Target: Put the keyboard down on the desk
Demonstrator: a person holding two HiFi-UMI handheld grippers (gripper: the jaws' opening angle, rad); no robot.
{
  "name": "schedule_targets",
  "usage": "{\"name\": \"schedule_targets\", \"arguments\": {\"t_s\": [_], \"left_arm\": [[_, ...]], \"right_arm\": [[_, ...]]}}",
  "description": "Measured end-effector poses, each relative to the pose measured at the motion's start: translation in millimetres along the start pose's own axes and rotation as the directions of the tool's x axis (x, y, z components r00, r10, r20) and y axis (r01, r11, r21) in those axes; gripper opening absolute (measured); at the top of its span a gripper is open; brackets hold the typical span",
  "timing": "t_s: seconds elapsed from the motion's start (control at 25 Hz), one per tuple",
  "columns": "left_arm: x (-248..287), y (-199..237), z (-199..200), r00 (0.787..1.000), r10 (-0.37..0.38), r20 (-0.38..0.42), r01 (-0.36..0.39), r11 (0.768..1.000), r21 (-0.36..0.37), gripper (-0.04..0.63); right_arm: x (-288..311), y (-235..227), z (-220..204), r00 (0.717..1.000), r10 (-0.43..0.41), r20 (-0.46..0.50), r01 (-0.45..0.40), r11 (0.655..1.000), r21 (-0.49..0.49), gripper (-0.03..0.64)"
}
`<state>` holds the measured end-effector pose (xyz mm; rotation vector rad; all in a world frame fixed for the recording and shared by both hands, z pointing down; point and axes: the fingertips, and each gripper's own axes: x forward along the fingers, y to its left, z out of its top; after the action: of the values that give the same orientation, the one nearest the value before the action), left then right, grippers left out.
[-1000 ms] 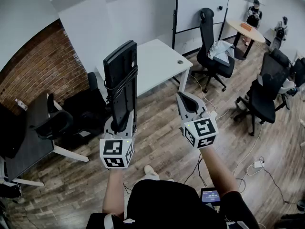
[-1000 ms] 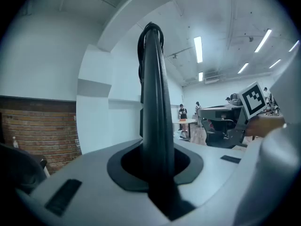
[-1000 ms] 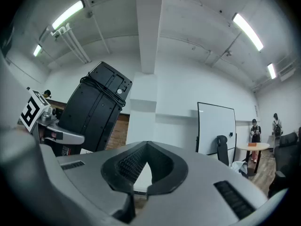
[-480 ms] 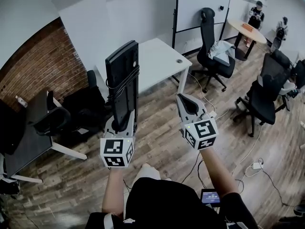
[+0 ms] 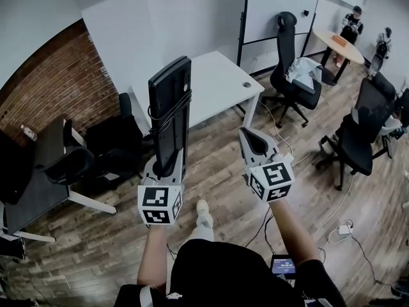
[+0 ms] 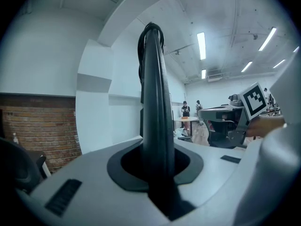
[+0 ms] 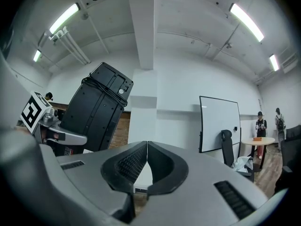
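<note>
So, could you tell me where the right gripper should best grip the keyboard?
Probably the free top end, across its thin side, from the right: the keyboard stands upright, the left gripper clamps its bottom end, and cable wraps the middle.

place: office | signs: white desk (image 5: 214, 85), swivel chairs (image 5: 286, 37), whiteboard (image 5: 281, 5) — brick wall (image 5: 57, 75), wood floor (image 5: 217, 174)

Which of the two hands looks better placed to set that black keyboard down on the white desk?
Left. The left hand-held gripper is clamped on the keyboard and holds it upright, with the white desk ahead. The right hand-held gripper is shut and empty.
</note>
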<state>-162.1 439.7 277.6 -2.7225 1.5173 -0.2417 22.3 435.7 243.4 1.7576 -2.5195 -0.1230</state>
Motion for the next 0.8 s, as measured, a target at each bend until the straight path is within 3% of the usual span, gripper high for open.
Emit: {"name": "schedule_targets", "arguments": {"t_s": [0.8], "left_arm": [[187.9, 127.5, 11.6, 0.999, 0.023, -0.025, -0.023, 1.000, -0.015, 0.087]], "right_arm": [[221.1, -66.1, -13.6, 0.999, 0.041, -0.033, -0.040, 0.999, 0.024, 0.041]]}}
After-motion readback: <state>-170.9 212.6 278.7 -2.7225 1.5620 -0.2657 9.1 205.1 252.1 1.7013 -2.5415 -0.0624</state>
